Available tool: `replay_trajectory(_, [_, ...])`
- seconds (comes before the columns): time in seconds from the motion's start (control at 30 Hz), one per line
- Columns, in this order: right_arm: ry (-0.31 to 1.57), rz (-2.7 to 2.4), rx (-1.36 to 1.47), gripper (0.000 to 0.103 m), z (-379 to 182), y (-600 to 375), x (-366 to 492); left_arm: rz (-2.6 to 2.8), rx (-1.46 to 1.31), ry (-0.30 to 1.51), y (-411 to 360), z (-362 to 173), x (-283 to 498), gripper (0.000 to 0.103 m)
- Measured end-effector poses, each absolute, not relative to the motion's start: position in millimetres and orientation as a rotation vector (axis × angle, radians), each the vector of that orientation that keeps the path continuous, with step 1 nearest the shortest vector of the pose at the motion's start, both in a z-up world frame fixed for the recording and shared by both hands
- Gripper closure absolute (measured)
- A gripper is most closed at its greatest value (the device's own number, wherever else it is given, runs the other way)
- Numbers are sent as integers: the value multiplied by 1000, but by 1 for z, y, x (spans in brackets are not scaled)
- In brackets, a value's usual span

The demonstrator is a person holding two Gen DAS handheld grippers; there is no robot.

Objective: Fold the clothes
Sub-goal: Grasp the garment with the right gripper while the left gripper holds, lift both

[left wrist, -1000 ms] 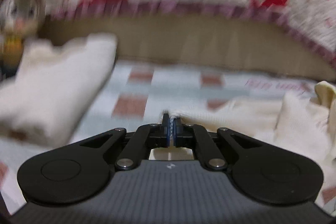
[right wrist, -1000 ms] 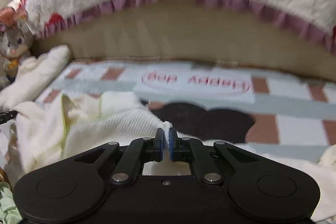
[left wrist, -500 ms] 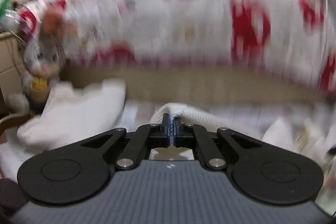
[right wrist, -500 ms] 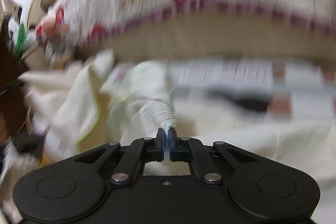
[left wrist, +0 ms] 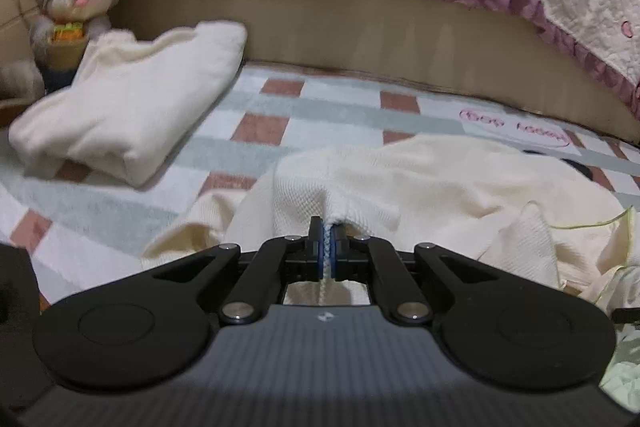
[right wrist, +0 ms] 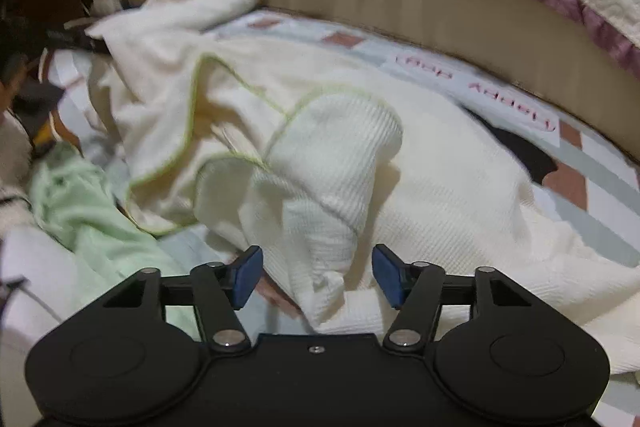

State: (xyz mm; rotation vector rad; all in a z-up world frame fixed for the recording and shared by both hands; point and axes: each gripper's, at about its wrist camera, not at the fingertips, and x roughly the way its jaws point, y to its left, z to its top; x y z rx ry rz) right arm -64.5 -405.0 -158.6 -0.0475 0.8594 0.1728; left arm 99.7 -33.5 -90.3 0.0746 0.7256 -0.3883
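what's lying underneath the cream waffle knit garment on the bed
The cream garment lies on a checked blanket. A black patch and a pale green cloth stick out from under its edges. Whatever else lies beneath is covered.

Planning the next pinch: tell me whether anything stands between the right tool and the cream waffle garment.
Nothing visible does. The right tool has just been opening, and a fold of the cream waffle garment hangs loose between its pads, which do not press it. The left tool is shut on another edge of the cloth.
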Motion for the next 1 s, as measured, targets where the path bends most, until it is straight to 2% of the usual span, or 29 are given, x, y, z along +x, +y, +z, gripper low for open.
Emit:
replay_trajectory(0.03, [858,152,-32,48,-164,-406,-61,-376,77,746,-35,-94,103,98])
replay_trajectory(0.07, [850,129,-13,92,-169,-408,-58,-366,76,770,-36,-97,107,98])
replay_trajectory(0.1, [828,120,40,97,-167,-414,-56,-362,70,790,-36,-100,111,98])
replay_trajectory(0.2, [697,84,175,98,-135,-434,-56,-358,77,747,-34,-90,112,101])
replay_trajectory(0.27, [638,68,153,98,-102,-444,-52,-359,90,690,-33,-76,109,101])
replay_trajectory(0.47, [470,19,63,98,11,-477,-42,-400,189,334,-38,24,76,101])
replay_trajectory(0.57, [389,1,49,98,59,-493,-40,-412,206,255,-42,65,70,101])
replay_trajectory(0.73, [289,-15,2,98,120,-496,-48,-400,219,124,-46,112,52,101])
replay_trajectory(1.0, [155,18,-136,98,190,-470,-94,-384,183,-136,-38,224,-16,101])
